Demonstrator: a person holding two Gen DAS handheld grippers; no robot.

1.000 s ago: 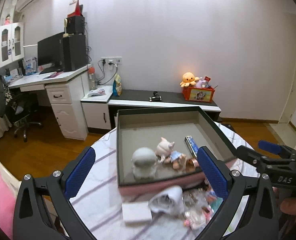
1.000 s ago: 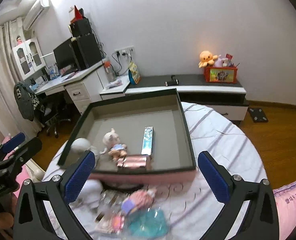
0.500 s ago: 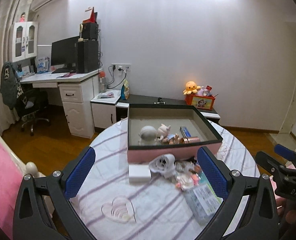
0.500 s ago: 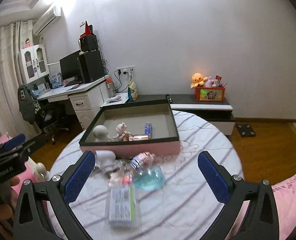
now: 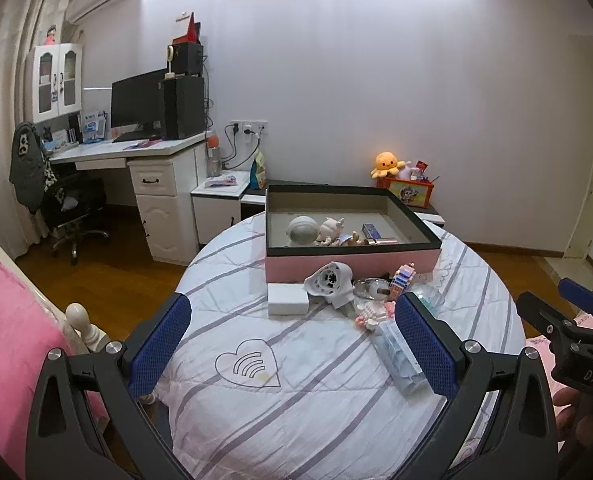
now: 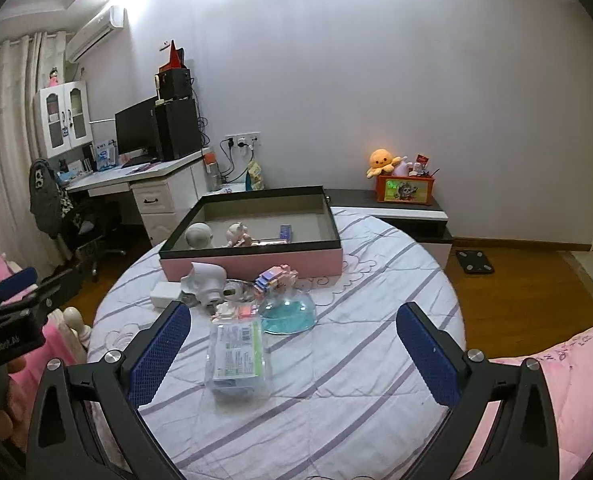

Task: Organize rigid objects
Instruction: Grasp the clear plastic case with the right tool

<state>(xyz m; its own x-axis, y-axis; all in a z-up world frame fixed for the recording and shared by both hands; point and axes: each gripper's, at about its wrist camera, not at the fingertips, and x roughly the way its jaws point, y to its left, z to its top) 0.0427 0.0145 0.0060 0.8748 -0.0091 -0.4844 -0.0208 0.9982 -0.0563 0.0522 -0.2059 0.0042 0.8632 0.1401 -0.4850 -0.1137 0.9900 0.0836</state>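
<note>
A pink box with a black rim stands at the far side of the round, striped-cloth table. Inside it are a white round-headed figure, a small doll, a blue carton and a pink tube. In front of the box lie a white fan-like device, a white block, a pink brick toy, a blue glass dish and a clear packet. My left gripper and right gripper are open and empty, well back from the pile.
A desk with a monitor and an office chair stand at the left. A low cabinet with an orange plush lies behind the table. Pink bedding and a bedpost flank the table. A scale sits on the floor.
Both grippers have drawn back and up from the box. The whole table and the pile in front of the box now show. Nothing was picked up.
</note>
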